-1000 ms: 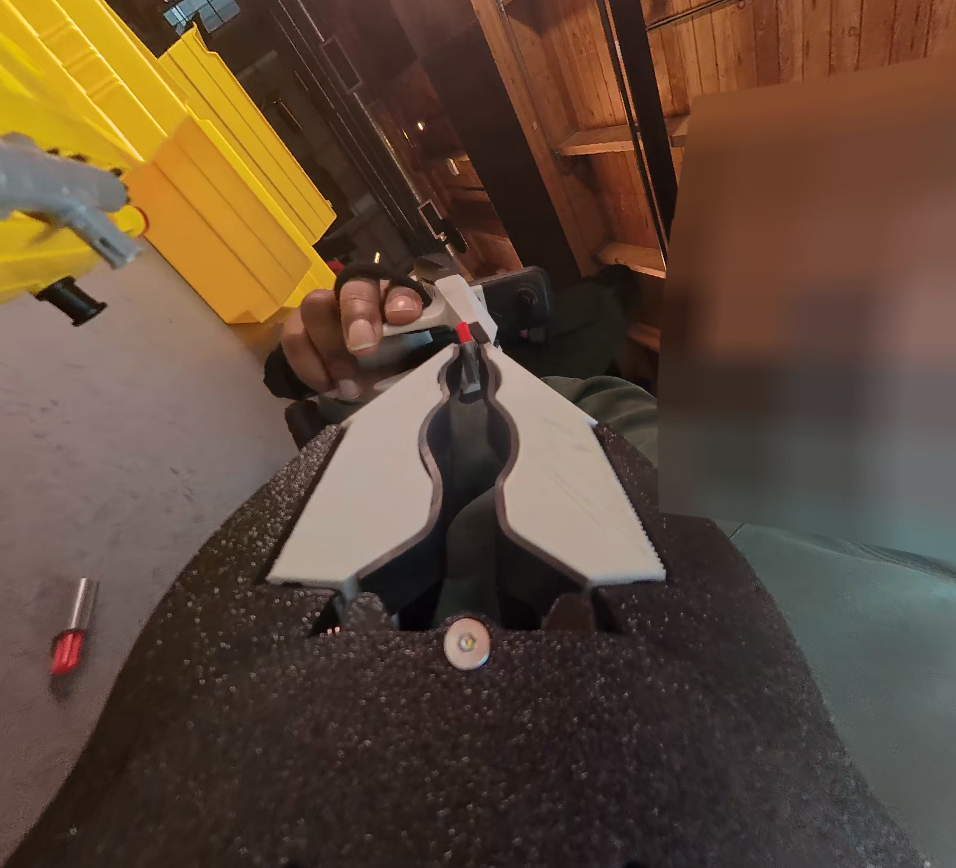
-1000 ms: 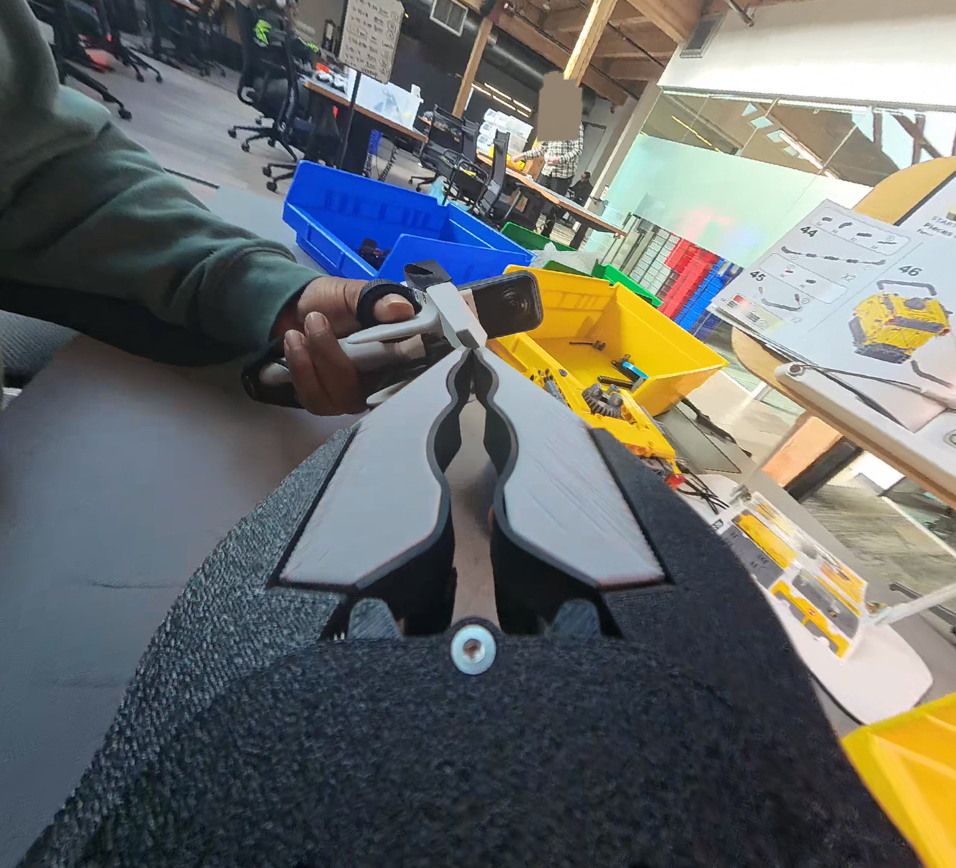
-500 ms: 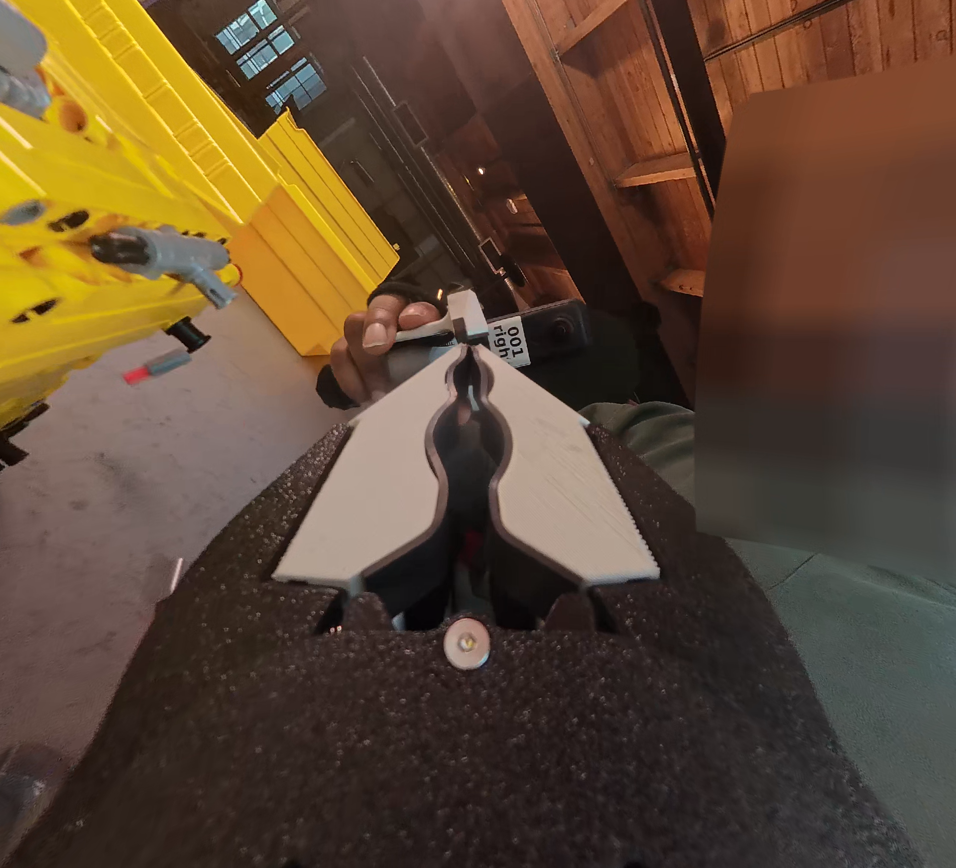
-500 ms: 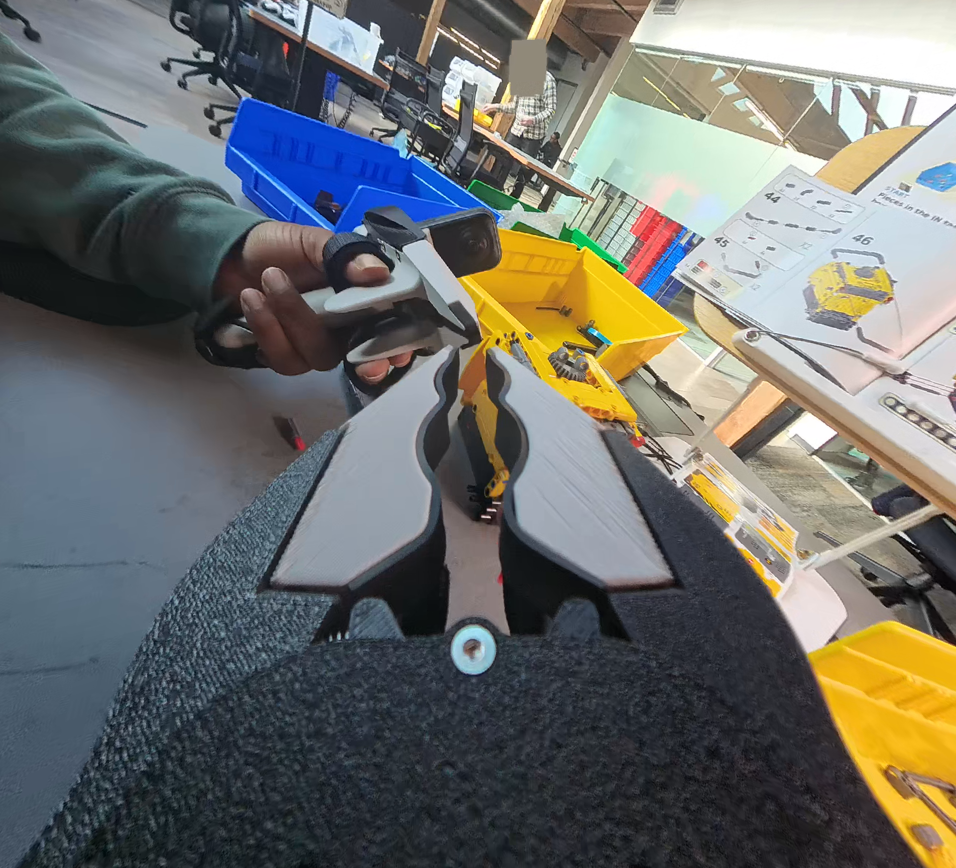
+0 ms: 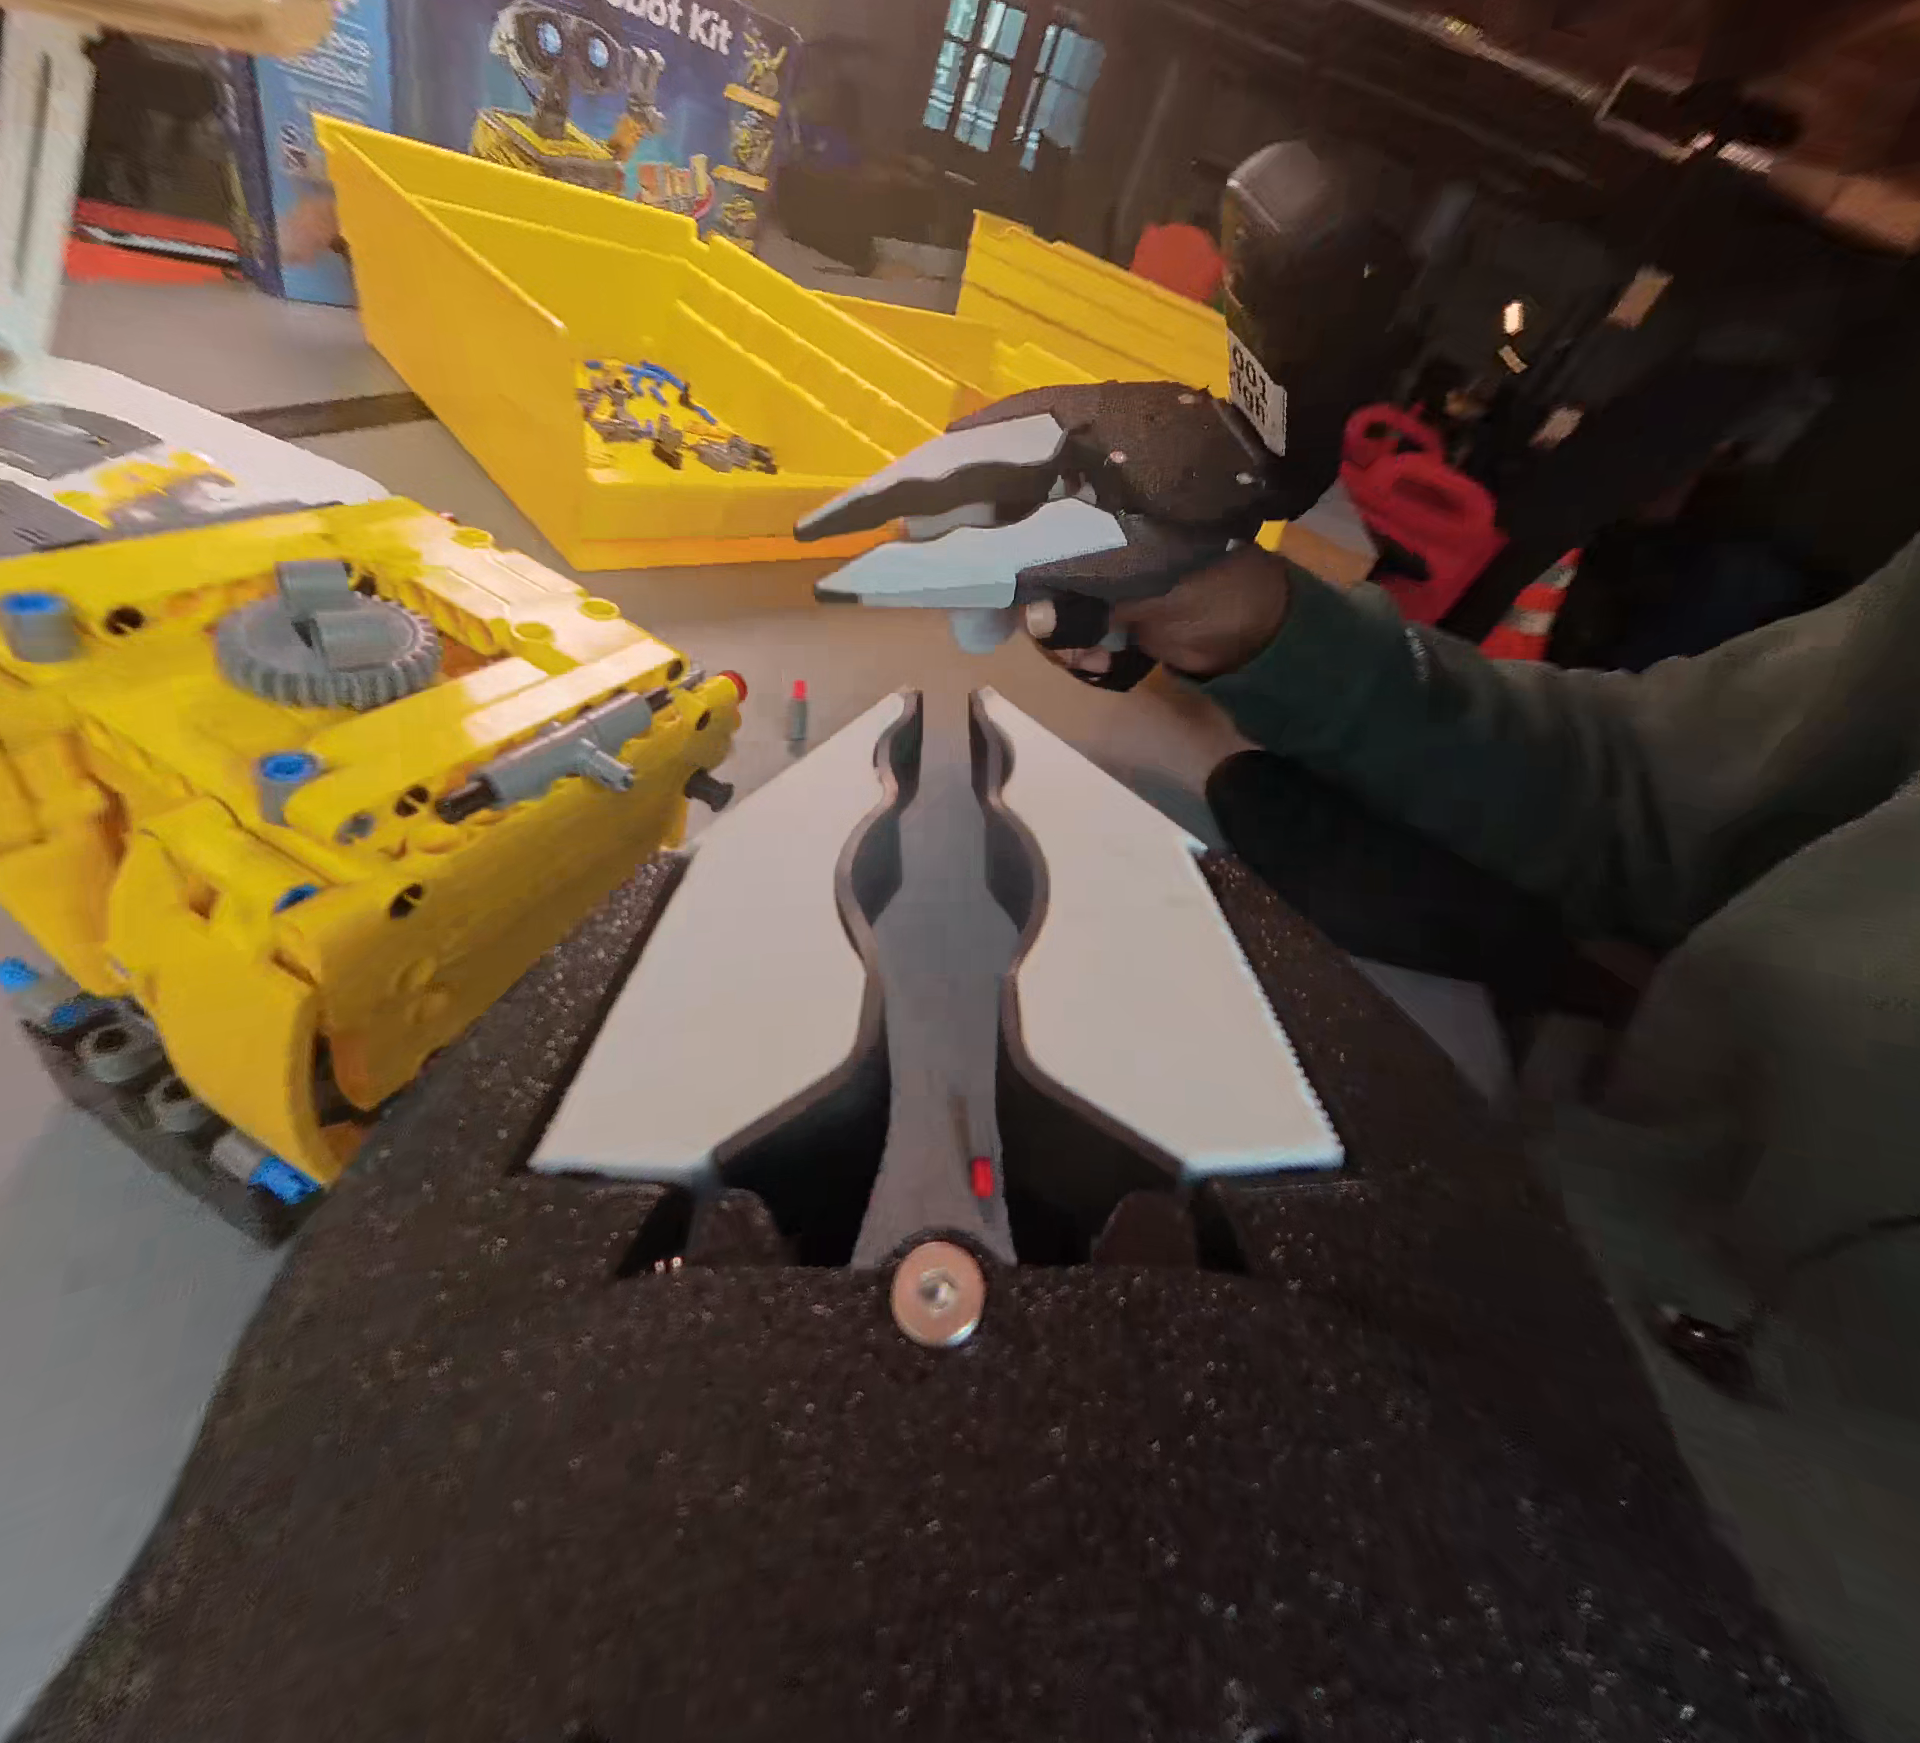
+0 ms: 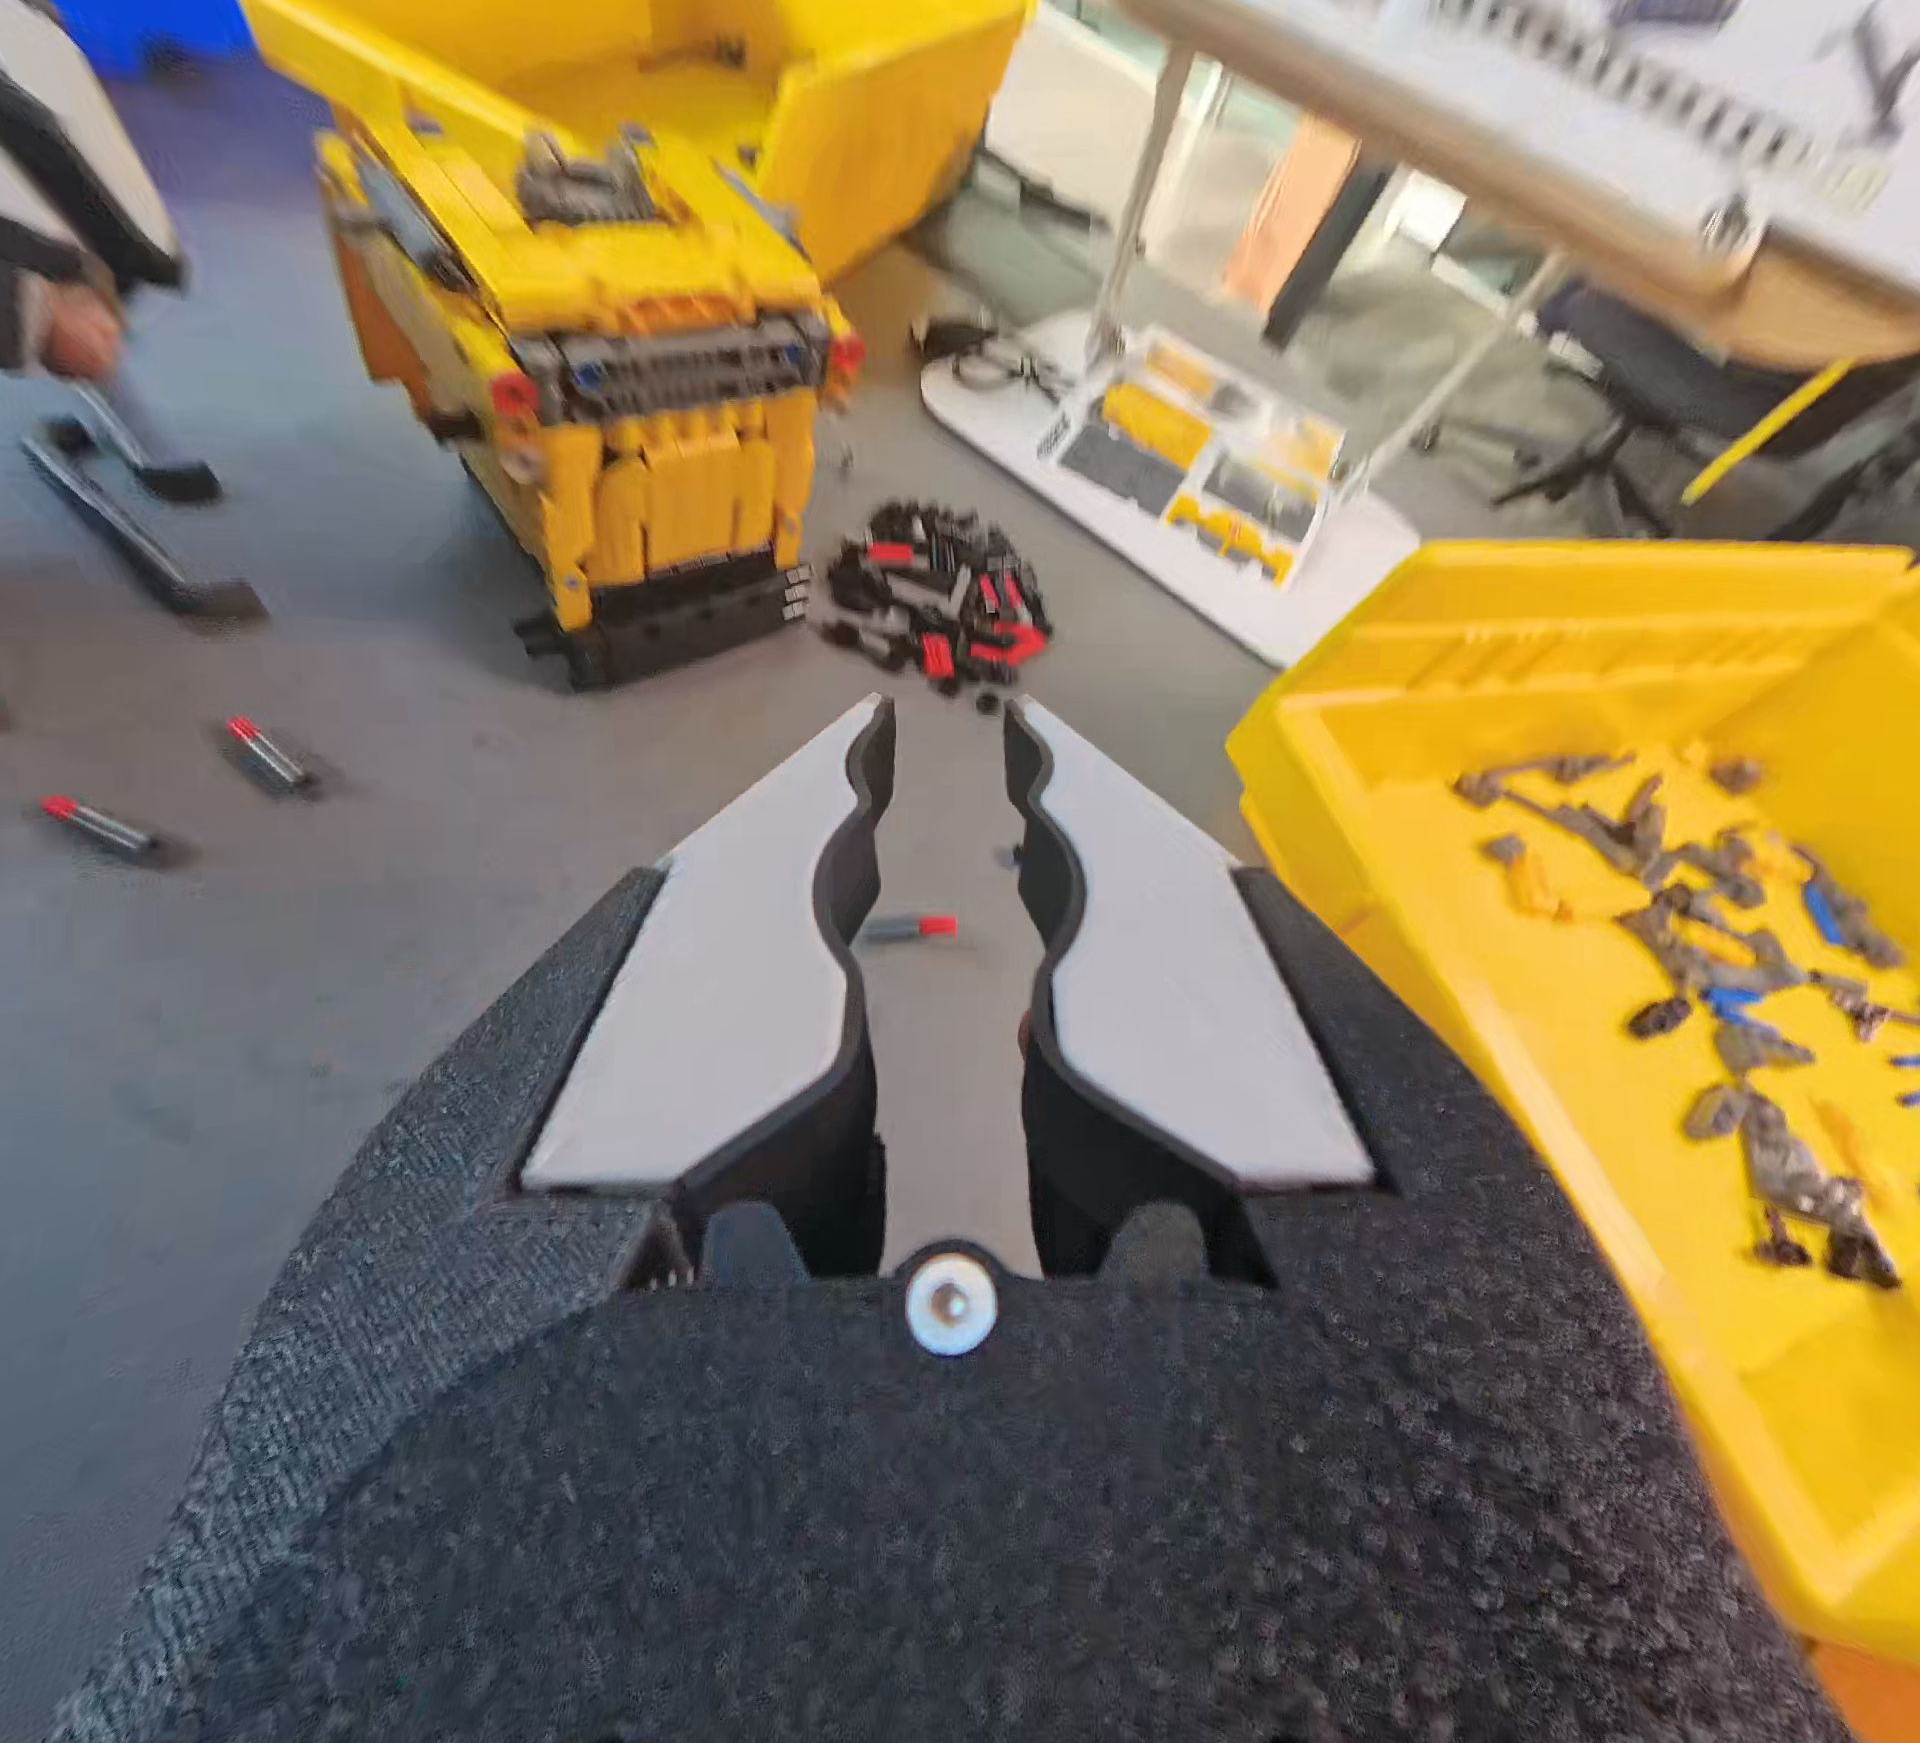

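My left gripper (image 5: 943, 704) hovers over the grey table with its jaws a narrow gap apart and nothing between the tips. A red-tipped grey pin (image 5: 980, 1177) shows on the table below the gap. A yellow brick-built truck (image 5: 312, 758) stands just left of it, and another pin (image 5: 798, 706) lies ahead. My right gripper (image 6: 948, 706) is open and empty above a red-tipped pin (image 6: 909, 927) on the table. It faces the truck (image 6: 623, 291) and a pile of small black and red parts (image 6: 935, 602). The right gripper also shows in the left wrist view (image 5: 812, 563), held by a hand.
A yellow bin (image 6: 1455, 1174) with small parts is close on the right, and another yellow bin (image 6: 883, 83) stands behind the truck. Two pins (image 6: 265, 753) and black beams (image 6: 125, 530) lie at the left. An instruction booklet on a stand (image 6: 1195, 446) and a kit box (image 5: 571, 31) stand farther off. About 15 cm separates my left fingertips from my right. To reach the red-tipped grey pin (image 5: 980, 1177) in a straight line is about 12 cm for my left fingers, about 20 cm for my right. Seen from the right wrist view (image 6: 58, 814) as well.
Both grippers swung down from facing each other to face the table. The left gripper no longer has the red-tipped pin at its tips. The right jaws opened wider.
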The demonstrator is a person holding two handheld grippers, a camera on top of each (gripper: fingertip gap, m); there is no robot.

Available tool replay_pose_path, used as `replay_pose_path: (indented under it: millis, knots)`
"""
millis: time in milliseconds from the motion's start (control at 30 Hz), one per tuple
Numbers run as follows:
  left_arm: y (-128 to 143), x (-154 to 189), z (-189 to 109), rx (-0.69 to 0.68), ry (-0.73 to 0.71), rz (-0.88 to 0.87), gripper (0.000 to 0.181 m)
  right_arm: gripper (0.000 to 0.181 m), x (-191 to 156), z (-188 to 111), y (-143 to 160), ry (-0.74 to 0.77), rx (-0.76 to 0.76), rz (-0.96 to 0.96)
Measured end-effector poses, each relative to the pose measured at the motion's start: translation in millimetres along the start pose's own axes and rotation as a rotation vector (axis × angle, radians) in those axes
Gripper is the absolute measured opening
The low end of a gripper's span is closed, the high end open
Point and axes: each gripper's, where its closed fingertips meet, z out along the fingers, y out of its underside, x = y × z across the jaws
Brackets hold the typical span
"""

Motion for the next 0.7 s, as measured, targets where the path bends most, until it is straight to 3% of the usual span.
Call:
replay_pose_path:
  millis: [100, 200, 467, 700]
  knots:
    - [3.9, -7.7, 0.2, -0.046, -0.106, 0.139, 0.025, 0.035, -1.0, 13.0, 52.9, -0.088, -0.253, 0.073]
    - [10.4, -12.5, 0.2, -0.086, -0.145, 0.201, 0.026, 0.041, -13.8, 14.5, 79.5, -0.168, -0.392, 0.114]
    - [18.2, -13.9, 2.3, -0.126, -0.148, 0.214, 0.025, 0.029, -22.8, 13.6, 79.0, -0.218, -0.409, 0.102]
    - [25.4, -16.3, 6.1, -0.156, -0.157, 0.232, 0.024, 0.042, -23.1, 37.2, 69.1, -0.288, -0.376, 0.057]
